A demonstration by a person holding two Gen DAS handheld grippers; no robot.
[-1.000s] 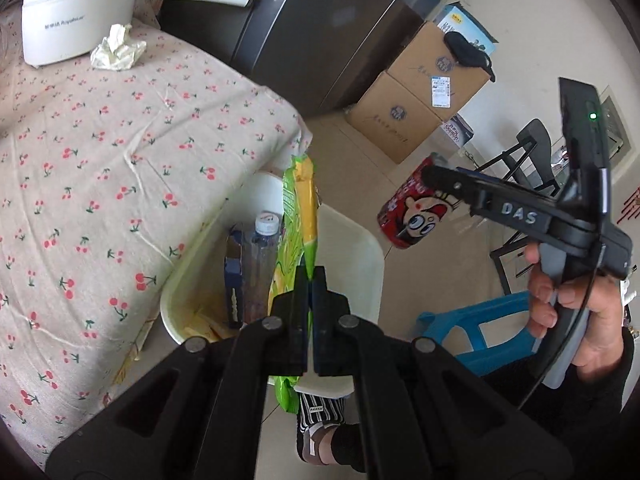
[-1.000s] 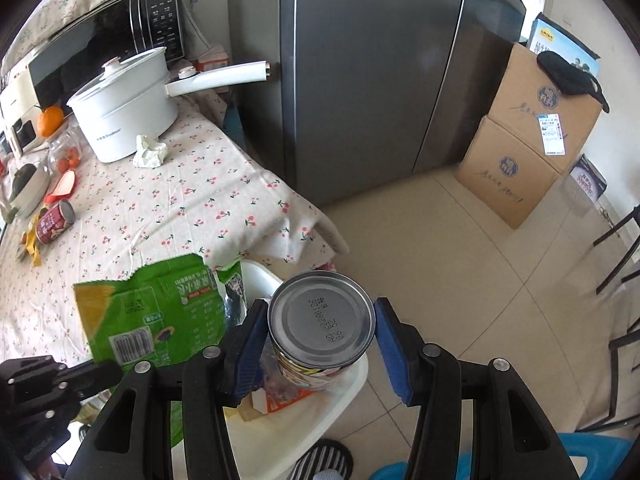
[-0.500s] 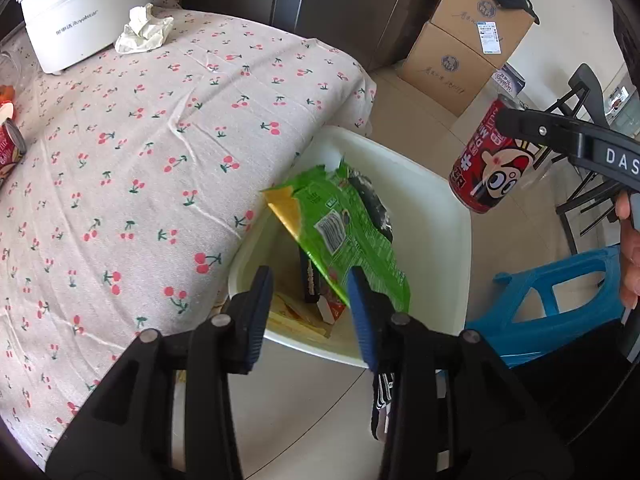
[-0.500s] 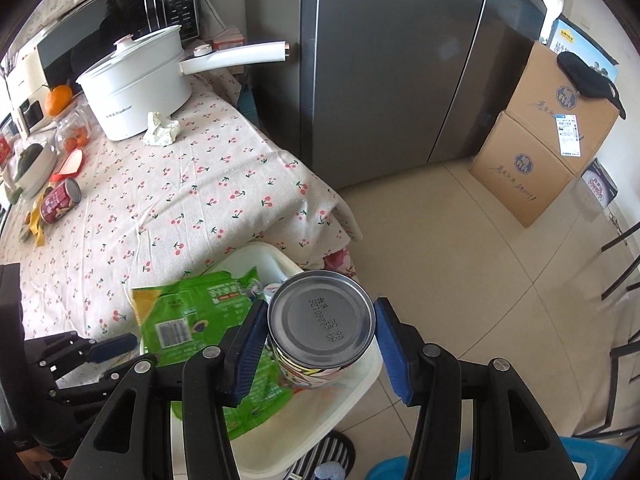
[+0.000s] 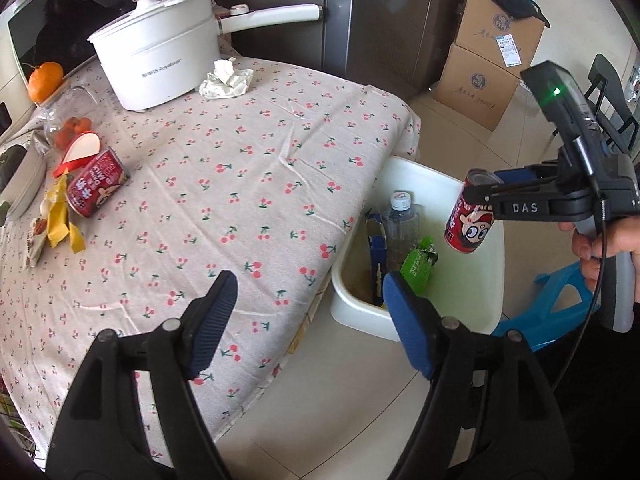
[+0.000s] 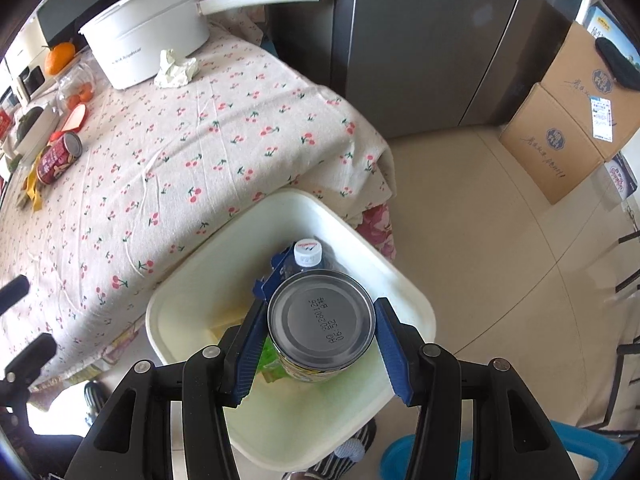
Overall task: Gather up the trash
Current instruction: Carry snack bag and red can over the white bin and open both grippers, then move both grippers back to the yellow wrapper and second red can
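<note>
A white trash bin (image 5: 482, 280) (image 6: 412, 296) stands on the floor at the table's corner. It holds a clear plastic bottle (image 5: 400, 228) (image 6: 308, 254), a blue carton (image 5: 376, 248) and a green snack bag (image 5: 418, 266). My right gripper (image 6: 322, 330) is shut on a red cartoon can (image 5: 470, 218) (image 6: 322, 322) and holds it above the bin. My left gripper (image 5: 310, 314) is open and empty, above the table's edge beside the bin. A second red can (image 5: 96, 188) (image 6: 58, 158), yellow wrappers (image 5: 60, 222) and a crumpled tissue (image 5: 226, 80) (image 6: 176, 70) lie on the table.
A white electric pot (image 5: 156, 64) with a long handle, a glass jar (image 5: 68, 118) with an orange on top and a microwave stand at the table's back. A grey fridge (image 6: 420, 40), cardboard boxes (image 5: 488, 60) and a blue stool (image 5: 548, 308) stand around the bin.
My left gripper let go of the green snack bag, which dropped into the bin, then opened wide and drew back. My right gripper carried the can over the bin.
</note>
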